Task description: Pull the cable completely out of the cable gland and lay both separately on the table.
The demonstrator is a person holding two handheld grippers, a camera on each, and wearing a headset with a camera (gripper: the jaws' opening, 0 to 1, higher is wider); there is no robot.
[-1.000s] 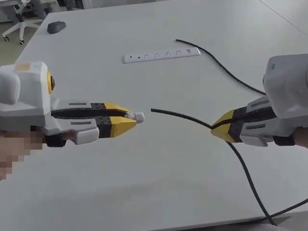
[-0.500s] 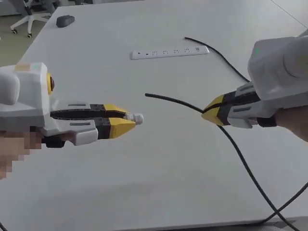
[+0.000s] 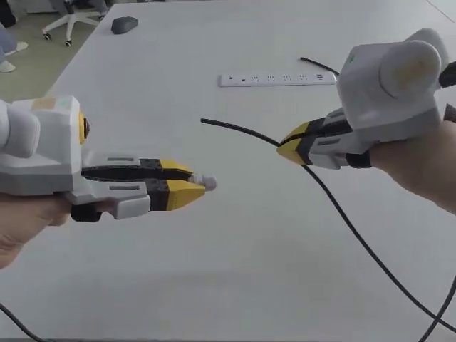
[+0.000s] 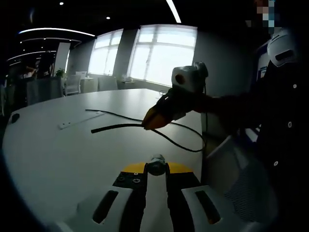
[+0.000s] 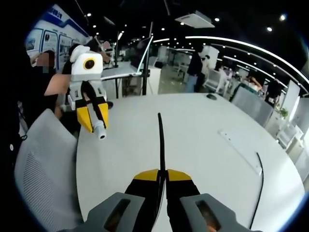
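Note:
My left gripper (image 3: 196,184) is shut on a small white cable gland (image 3: 206,183), which sticks out past its yellow tips (image 4: 156,166) above the table. My right gripper (image 3: 285,147) is shut on a black cable (image 3: 239,130); the cable's free end (image 3: 204,122) points left, fully clear of the gland, with a gap between them. Behind the right gripper the cable (image 3: 363,242) trails down to the table's near right edge. In the right gripper view the cable (image 5: 161,140) runs straight ahead from between the jaws, and the left gripper (image 5: 92,123) with the gland (image 5: 100,132) shows at left.
A white power strip (image 3: 278,78) lies at the far middle of the white table (image 3: 235,256), with a black lead (image 3: 317,65) at its right end. A dark computer mouse (image 3: 125,25) sits at the far left corner. An office chair (image 3: 68,18) stands beyond the table.
The right gripper has moved left and up with the cable; the head camera has shifted. The left gripper still holds the gland in about the same place.

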